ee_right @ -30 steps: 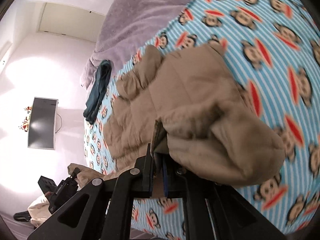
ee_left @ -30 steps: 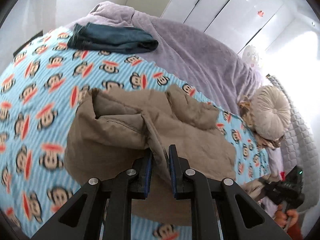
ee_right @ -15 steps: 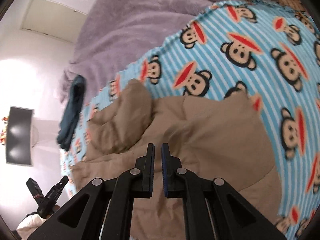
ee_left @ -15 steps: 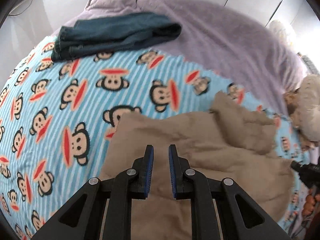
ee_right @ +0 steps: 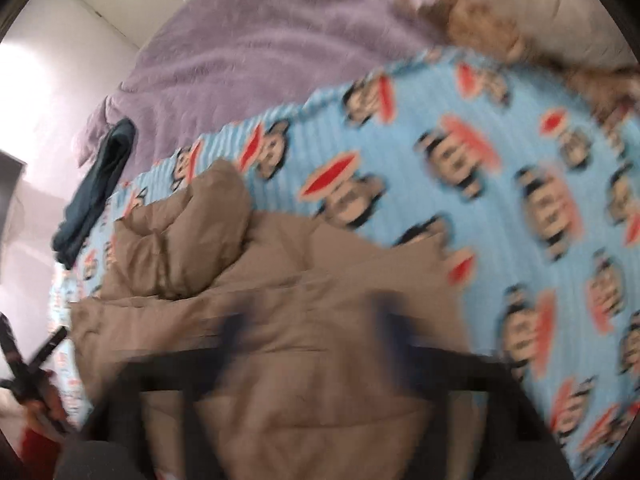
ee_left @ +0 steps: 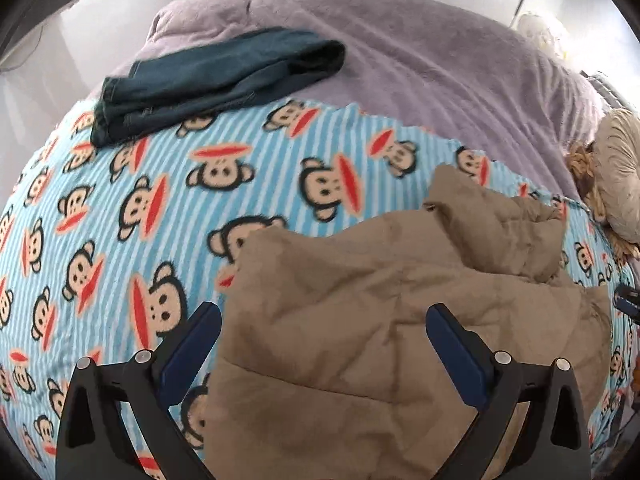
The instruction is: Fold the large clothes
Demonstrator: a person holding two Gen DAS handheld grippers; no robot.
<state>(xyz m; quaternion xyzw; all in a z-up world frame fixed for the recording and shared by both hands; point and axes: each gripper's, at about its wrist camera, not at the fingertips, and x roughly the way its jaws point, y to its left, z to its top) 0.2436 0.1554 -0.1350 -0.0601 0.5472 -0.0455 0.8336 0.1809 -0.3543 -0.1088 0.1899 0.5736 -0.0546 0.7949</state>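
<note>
A tan quilted jacket (ee_left: 380, 320) lies folded over on the blue monkey-print blanket (ee_left: 120, 208), its hood bunched at the far side (ee_left: 500, 232). My left gripper (ee_left: 324, 324) hangs just above the jacket's near left corner. Its jaws are opening wide and the blue pads touch nothing. In the right wrist view the same jacket (ee_right: 280, 320) fills the lower middle. Over it my right gripper (ee_right: 312, 320) is blurred, its jaws opening wide with only loose cloth below. The left gripper's tool (ee_right: 24, 360) shows at the left edge in a hand.
Folded dark blue jeans (ee_left: 208, 80) lie at the far left on the edge of the purple fleece blanket (ee_left: 440, 60). A round beige cushion (ee_left: 616, 172) sits at the right by the bed's end. White wardrobe doors stand behind the bed.
Both grippers carried the jacket's edge across and down, laying it flat on itself. Both then went from shut on the cloth to wide apart, letting it go.
</note>
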